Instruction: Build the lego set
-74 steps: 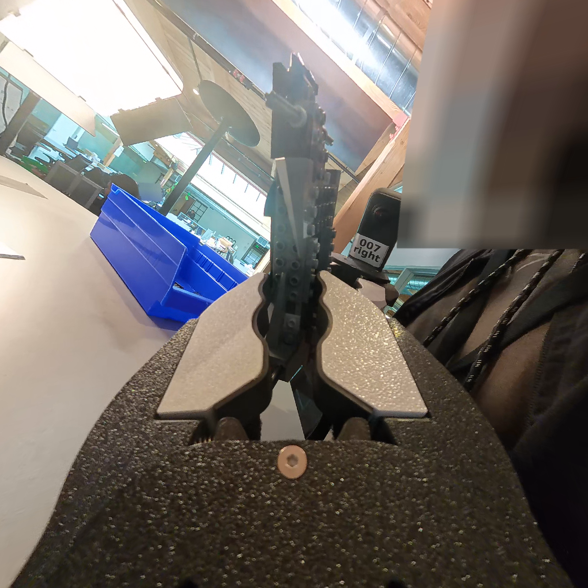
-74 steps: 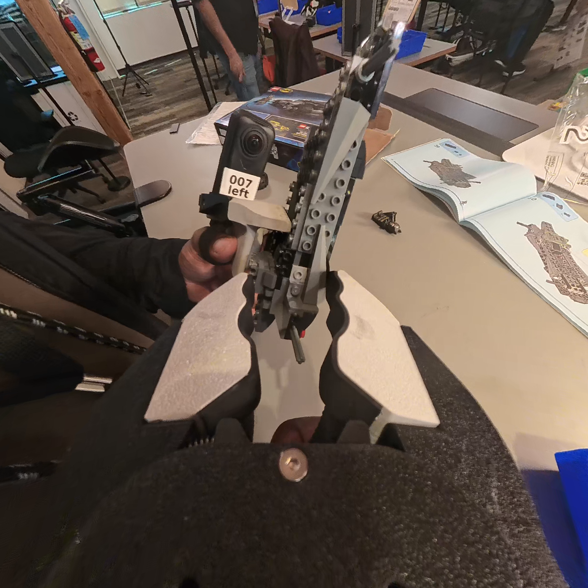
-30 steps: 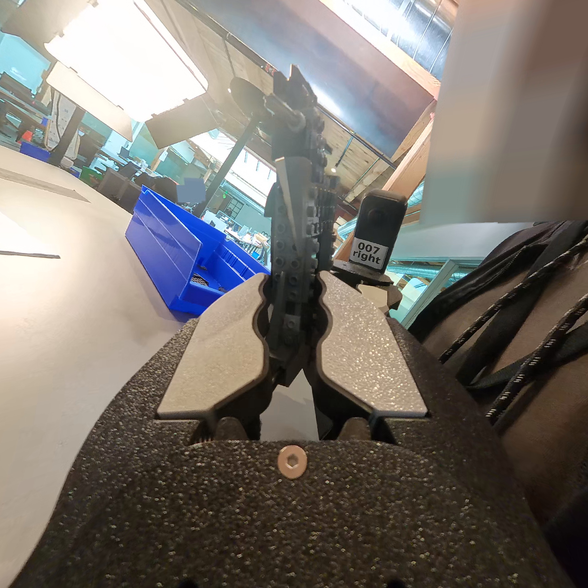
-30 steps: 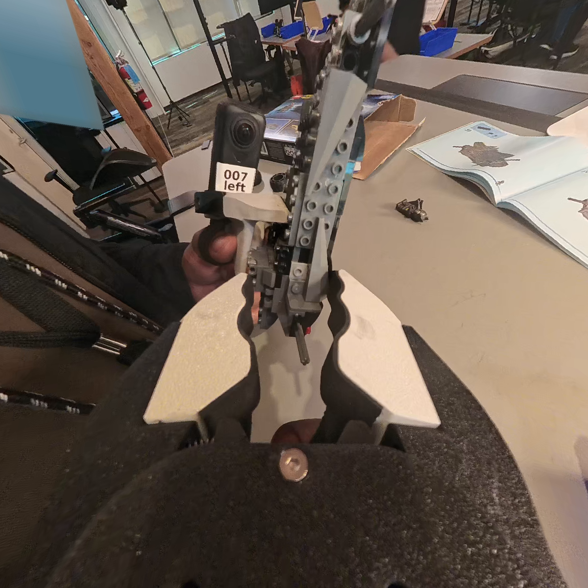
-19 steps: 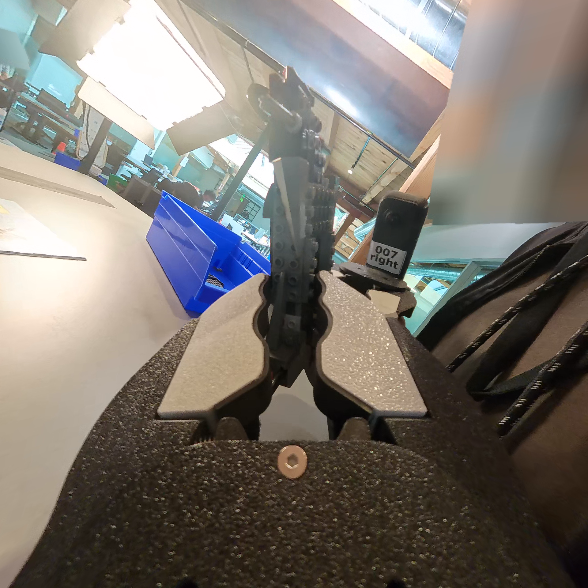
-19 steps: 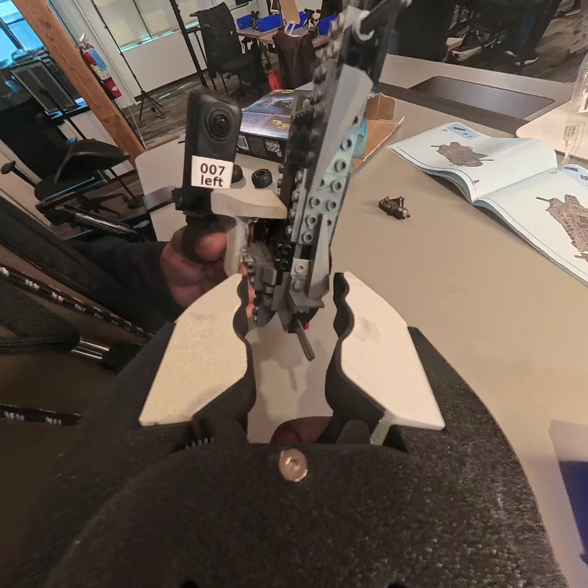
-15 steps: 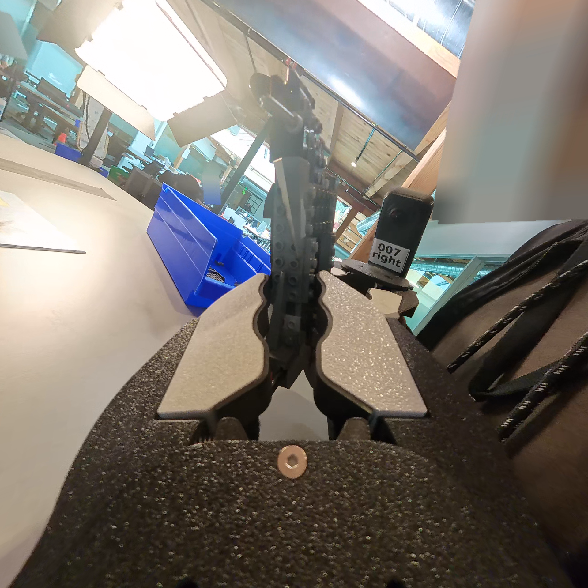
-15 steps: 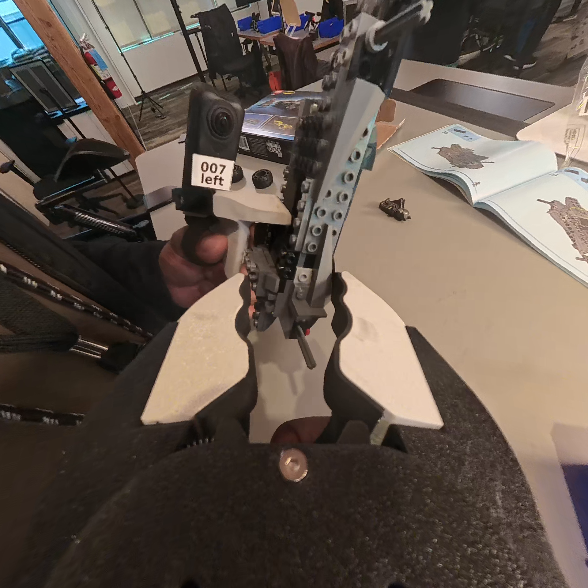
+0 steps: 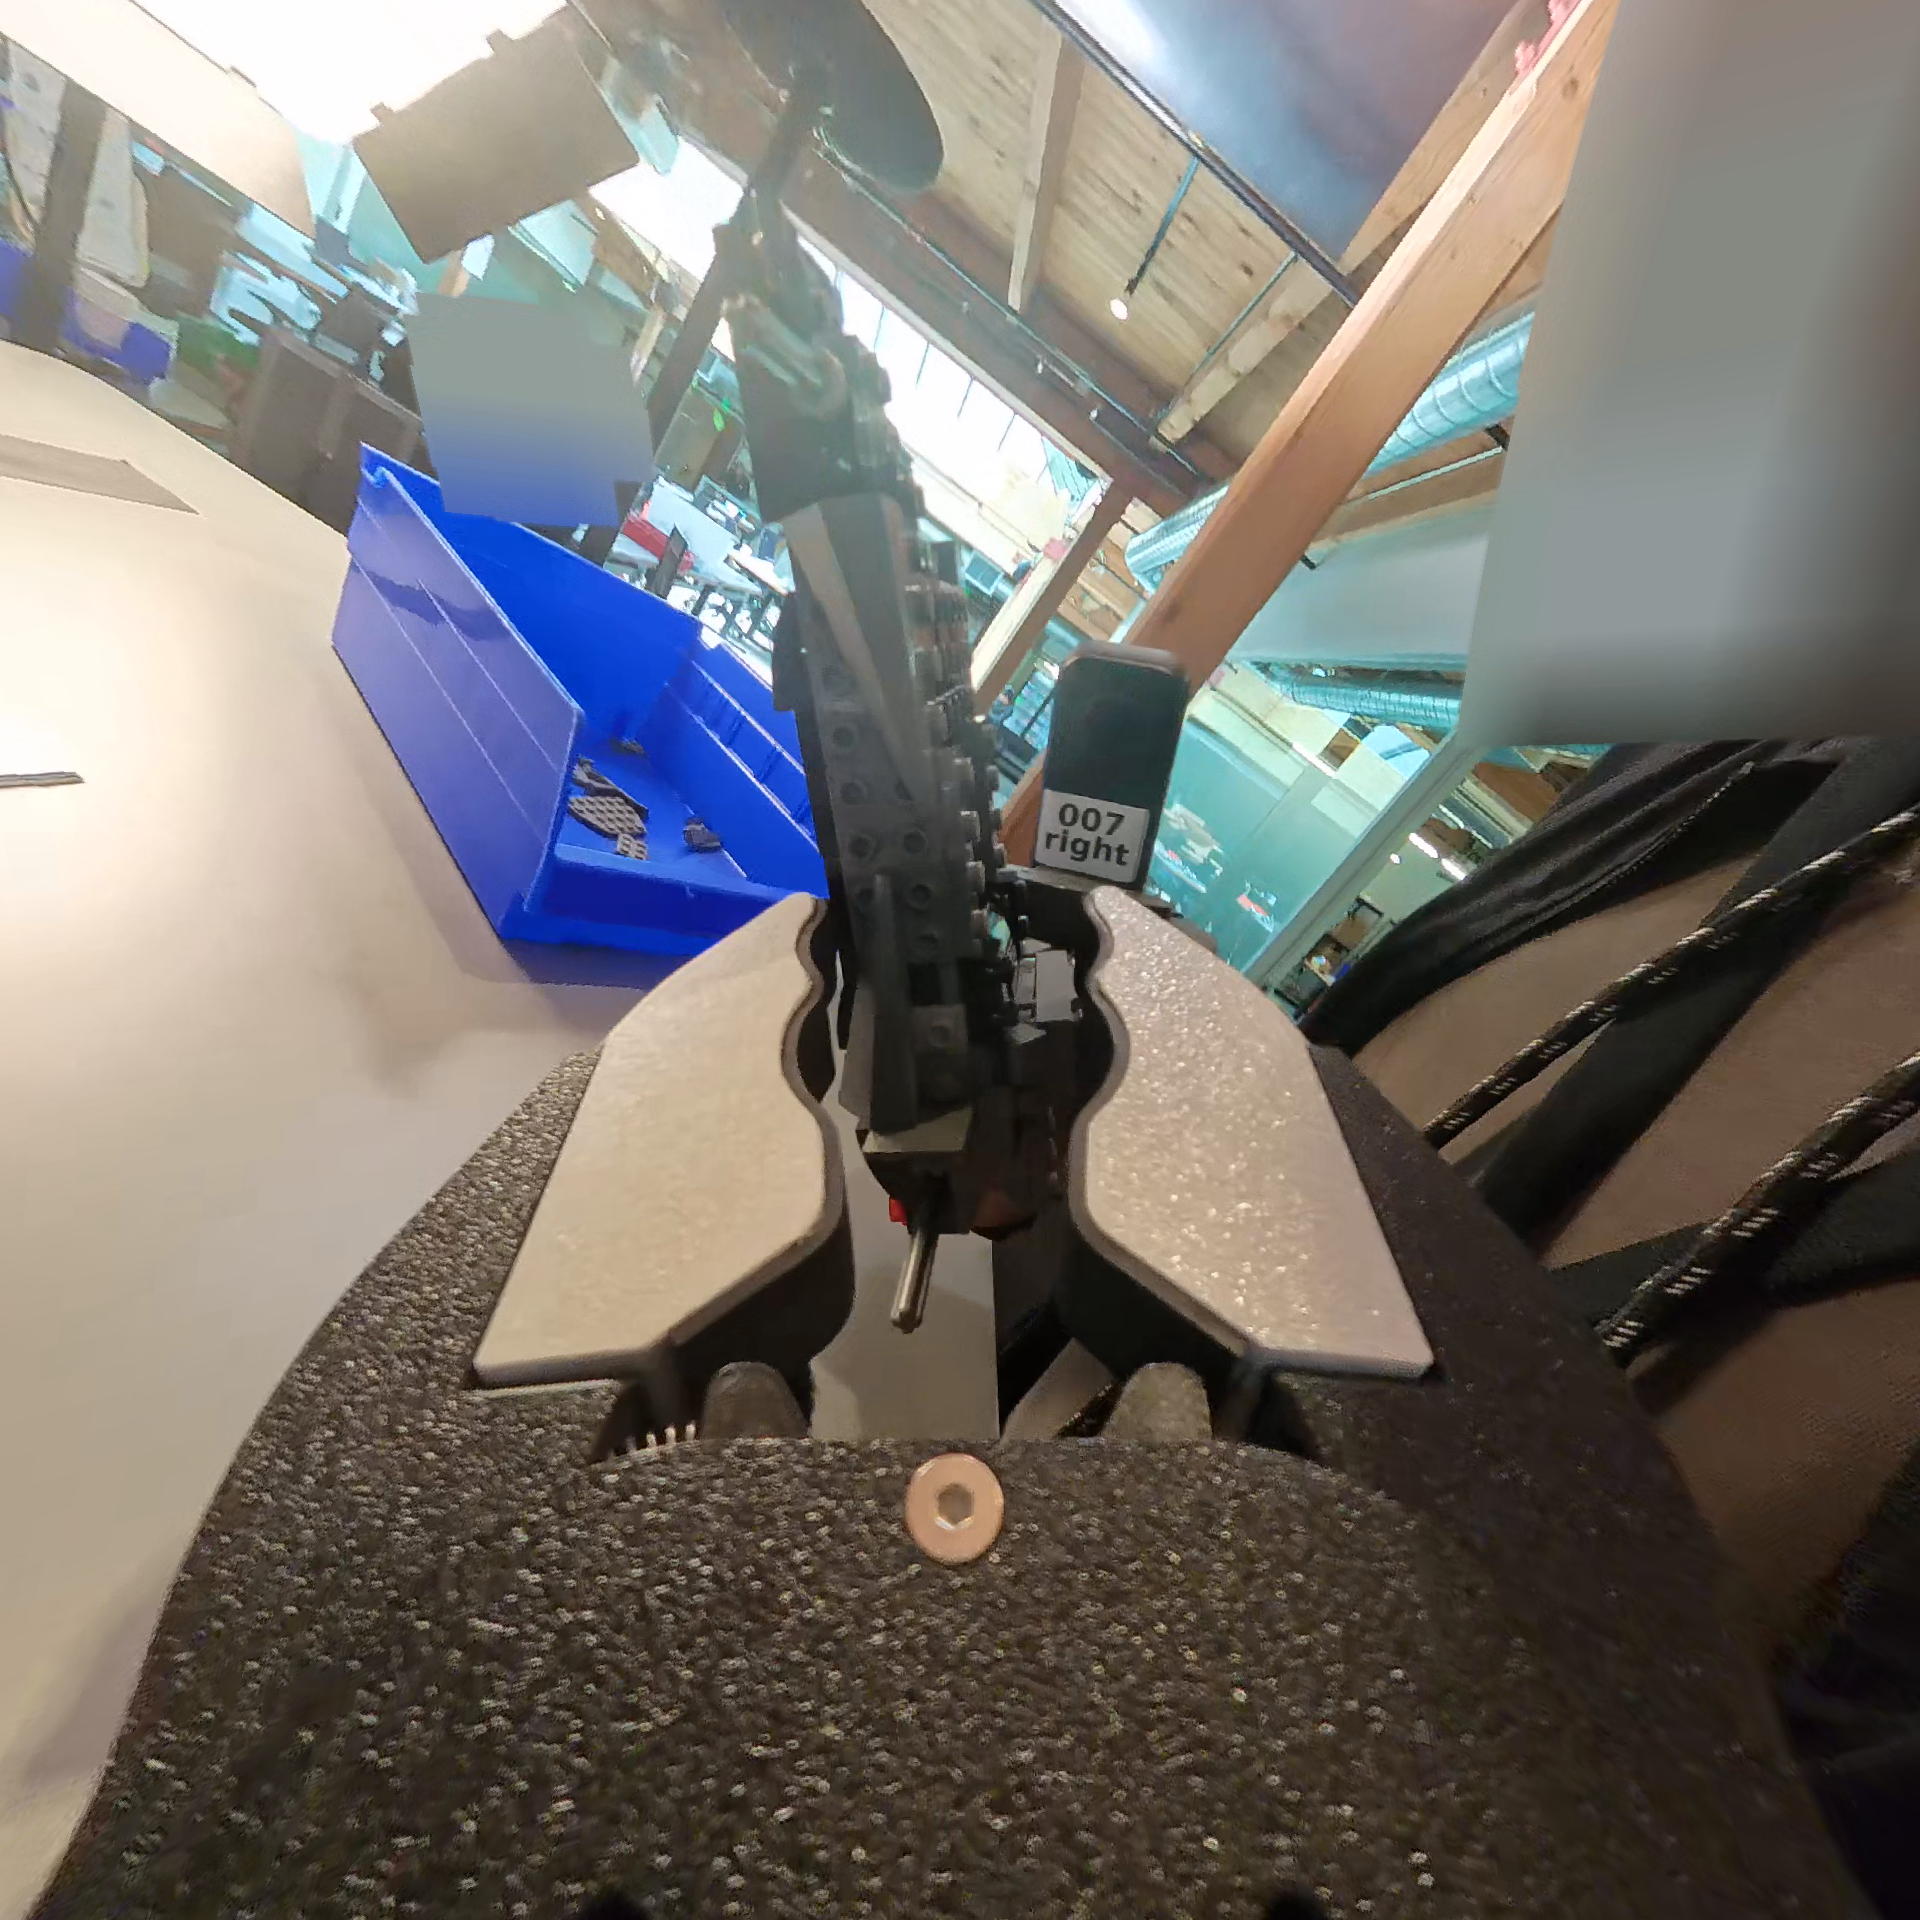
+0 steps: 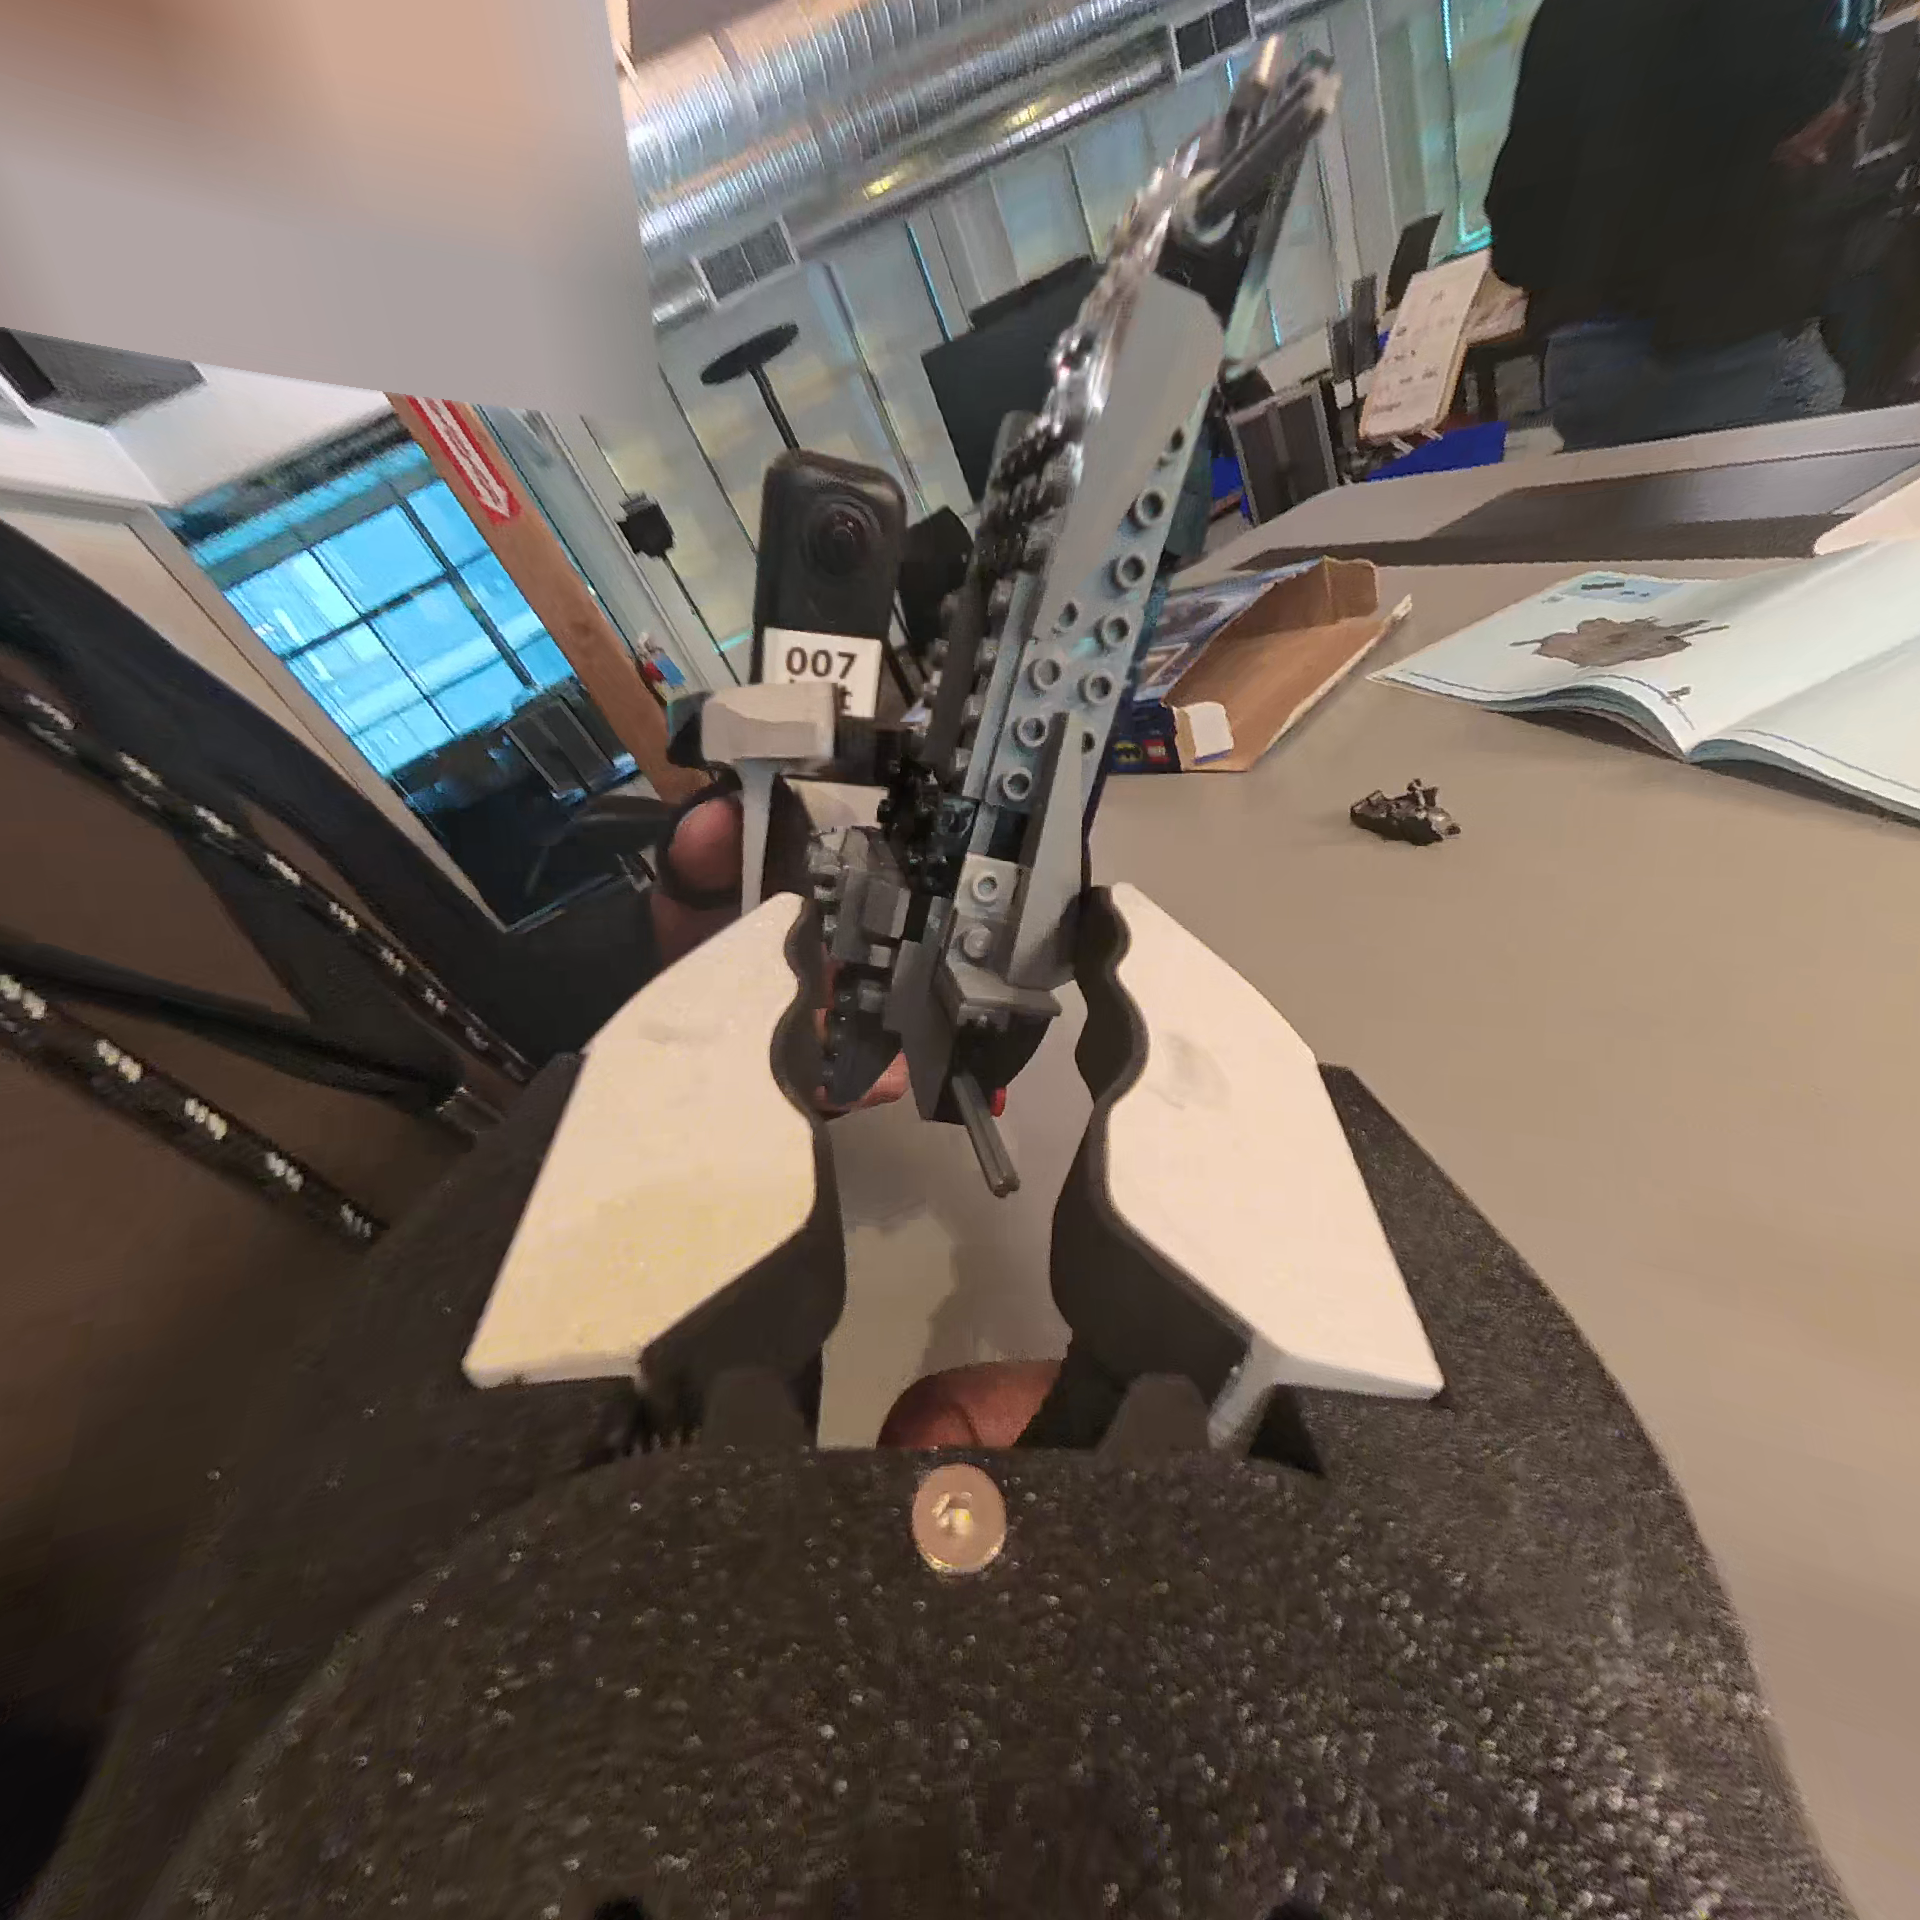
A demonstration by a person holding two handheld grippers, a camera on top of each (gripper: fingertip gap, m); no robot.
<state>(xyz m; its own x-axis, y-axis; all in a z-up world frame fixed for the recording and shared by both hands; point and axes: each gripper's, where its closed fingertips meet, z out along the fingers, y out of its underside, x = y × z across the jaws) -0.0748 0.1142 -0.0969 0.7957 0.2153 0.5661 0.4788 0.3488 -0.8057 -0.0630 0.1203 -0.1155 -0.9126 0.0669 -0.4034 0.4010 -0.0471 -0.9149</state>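
Your left hand-held gripper (image 9: 956,925) has just let go: its fingers now stand wide, with a gap showing beside the brick model (image 9: 883,831). The model stays upright above the worktop (image 10: 1558,1039), pinched between the pads of your right hand-held gripper (image 10: 951,914), which now carries it alone.

Studded matt plastic brick model (image 10: 1081,665)

My right wrist view cuts off the open instruction booklet (image 10: 1704,665) at its edge. The brick model's (image 10: 1081,623) top blurs out, and the small dark piece (image 10: 1405,814) is too tiny to identify.
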